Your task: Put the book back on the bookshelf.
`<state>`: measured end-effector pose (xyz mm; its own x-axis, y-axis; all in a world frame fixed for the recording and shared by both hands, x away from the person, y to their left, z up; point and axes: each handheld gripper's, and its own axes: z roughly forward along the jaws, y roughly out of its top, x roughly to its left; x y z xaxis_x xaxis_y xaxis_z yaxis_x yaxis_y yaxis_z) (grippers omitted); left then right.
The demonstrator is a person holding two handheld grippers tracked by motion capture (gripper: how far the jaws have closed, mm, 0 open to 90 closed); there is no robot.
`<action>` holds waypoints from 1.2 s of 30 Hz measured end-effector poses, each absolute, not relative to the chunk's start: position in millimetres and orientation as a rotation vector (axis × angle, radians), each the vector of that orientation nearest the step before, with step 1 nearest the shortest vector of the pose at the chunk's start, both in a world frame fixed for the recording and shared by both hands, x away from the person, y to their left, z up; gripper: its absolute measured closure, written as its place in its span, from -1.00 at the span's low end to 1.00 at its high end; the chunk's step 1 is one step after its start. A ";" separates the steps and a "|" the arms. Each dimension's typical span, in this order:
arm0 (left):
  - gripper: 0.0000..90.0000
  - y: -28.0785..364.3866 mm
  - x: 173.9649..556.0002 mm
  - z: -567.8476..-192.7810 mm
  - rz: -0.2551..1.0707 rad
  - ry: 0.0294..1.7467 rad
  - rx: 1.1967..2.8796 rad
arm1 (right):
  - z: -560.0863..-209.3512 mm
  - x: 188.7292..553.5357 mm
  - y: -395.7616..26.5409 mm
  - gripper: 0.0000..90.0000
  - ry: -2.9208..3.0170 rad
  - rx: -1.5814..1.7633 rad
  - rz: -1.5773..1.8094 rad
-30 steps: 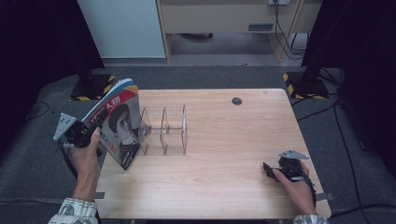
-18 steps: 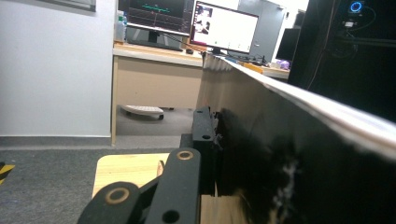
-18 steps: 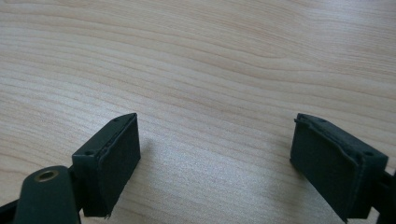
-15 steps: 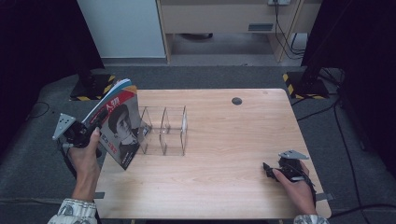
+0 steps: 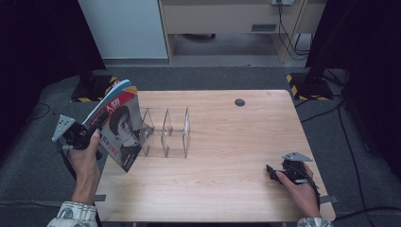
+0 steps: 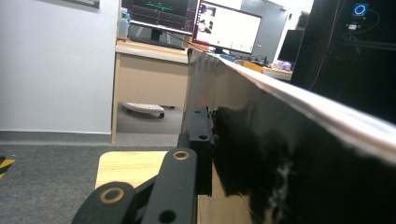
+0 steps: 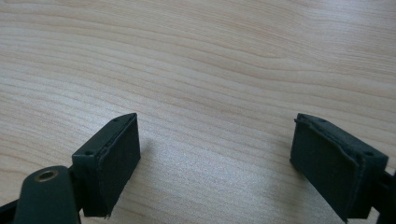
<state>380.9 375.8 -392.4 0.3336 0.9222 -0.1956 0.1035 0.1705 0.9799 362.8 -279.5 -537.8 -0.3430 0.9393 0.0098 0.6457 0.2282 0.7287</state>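
Nothing shifted; left tongs [image 5: 91, 134] loosening slightly but clamp the magazine [image 5: 119, 128] at its spine. Floppy, slick, so I grip there. Right tongs [image 5: 273, 173] released on counter [image 5: 227, 142].

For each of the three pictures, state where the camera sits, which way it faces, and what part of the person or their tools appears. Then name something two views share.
High view: above the person's side, facing forward and down on the wooden table; both forearms, the left gripper gripping a magazine, the right gripper.
Left gripper view: along its jaws, level, toward desks; one black jaw against the magazine.
Right gripper view: down at the tabletop; two open jaws, nothing between.
Shared: the magazine, high and left gripper views.
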 end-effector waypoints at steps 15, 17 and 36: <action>0.21 380.1 382.3 -393.5 0.800 1.108 1.255 | -537.7 362.7 -279.4 -0.65 2.074 1.456 0.905; 0.13 380.1 382.1 -393.4 0.806 1.108 1.257 | -537.7 362.7 -279.3 -0.65 2.072 1.459 0.906; -0.60 380.8 379.3 -395.3 0.834 1.085 1.292 | -537.8 362.7 -279.4 -0.65 2.074 1.454 0.905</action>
<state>379.3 380.8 -395.3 0.3093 0.9388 -0.1513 0.0945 0.1279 0.9873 362.7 -279.4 -537.8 -0.3445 0.9387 0.0085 0.6445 0.2299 0.7292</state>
